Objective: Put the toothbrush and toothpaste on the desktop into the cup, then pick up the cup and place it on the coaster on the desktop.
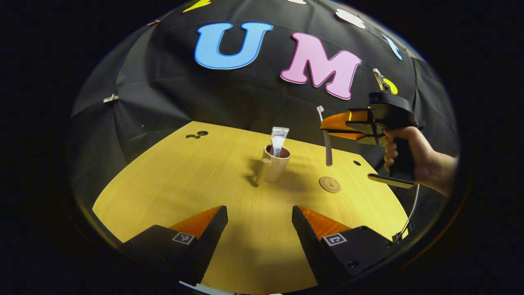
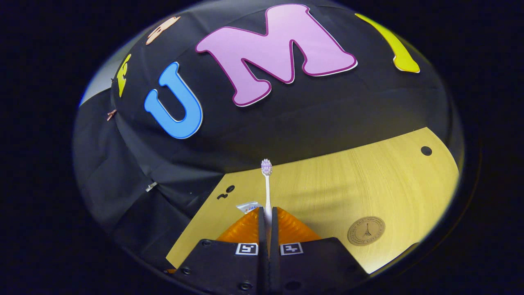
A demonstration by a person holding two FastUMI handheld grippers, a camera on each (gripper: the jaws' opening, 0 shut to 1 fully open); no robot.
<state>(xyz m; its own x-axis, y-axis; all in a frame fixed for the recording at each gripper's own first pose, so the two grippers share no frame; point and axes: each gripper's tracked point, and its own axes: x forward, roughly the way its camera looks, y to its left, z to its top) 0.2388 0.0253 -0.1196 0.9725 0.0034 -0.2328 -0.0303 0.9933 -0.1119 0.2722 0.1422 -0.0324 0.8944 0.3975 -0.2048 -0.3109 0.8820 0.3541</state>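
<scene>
The right hand-held gripper (image 1: 327,128) is clamped on the toothbrush (image 1: 326,139), both fingers pressed against its handle. In the left gripper view the brush hangs upright in the air, bristle head up and handle end pointing down, above the bench (image 1: 204,180) and a little toward the right edge from the cup (image 1: 275,164). Held vertically like this, the handle end can drop straight through the cup's mouth without tipping the cup. In the right gripper view the toothbrush (image 2: 267,184) rises from between the closed fingers of the right hand-held gripper (image 2: 267,223), its head (image 2: 266,166) well clear of them.

The toothpaste (image 1: 279,140) already stands in the cup, leaning against the rim with its crimped end sticking out, so half of the loading looks done. The cup sits near the middle of the bench, nearer the far edge, handle turned toward the near-left corner.

The coaster (image 1: 330,184) lies flat on the bench toward the right edge, apart from the cup and bare, ready to receive it; it also shows in the right gripper view (image 2: 366,230).

The left hand-held gripper (image 1: 259,223) hovers above the near edge with its fingers spread wide and nothing between them, apparently waiting. A person's hand (image 1: 403,155) holds the right tool's grip.
</scene>
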